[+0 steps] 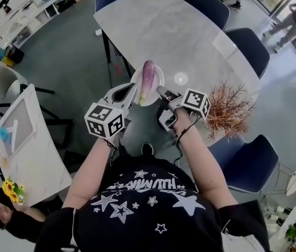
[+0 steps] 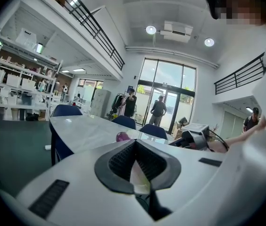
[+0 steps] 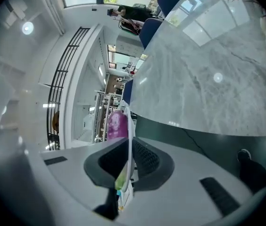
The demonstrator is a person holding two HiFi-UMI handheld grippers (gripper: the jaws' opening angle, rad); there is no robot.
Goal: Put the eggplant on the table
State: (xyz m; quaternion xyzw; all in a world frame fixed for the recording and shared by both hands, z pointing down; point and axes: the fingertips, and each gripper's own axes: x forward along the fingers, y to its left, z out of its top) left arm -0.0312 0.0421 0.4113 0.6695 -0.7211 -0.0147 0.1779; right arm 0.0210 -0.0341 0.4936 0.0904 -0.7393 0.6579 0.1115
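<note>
Lining the marble table, blue chairs stand on grey floor.

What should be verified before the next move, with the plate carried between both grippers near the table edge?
1. Hold of left gripper on the plate rim: ok, shut on it.
2. Hold of right gripper on the opposite rim: ok, shut on it.
3. The eggplant lies on the plate: ok.
4. Bare table ahead of the plate: ok.
5. Plate held level: cannot tell.
6. Dried plant apart from the right gripper: cannot tell, it is close.
</note>
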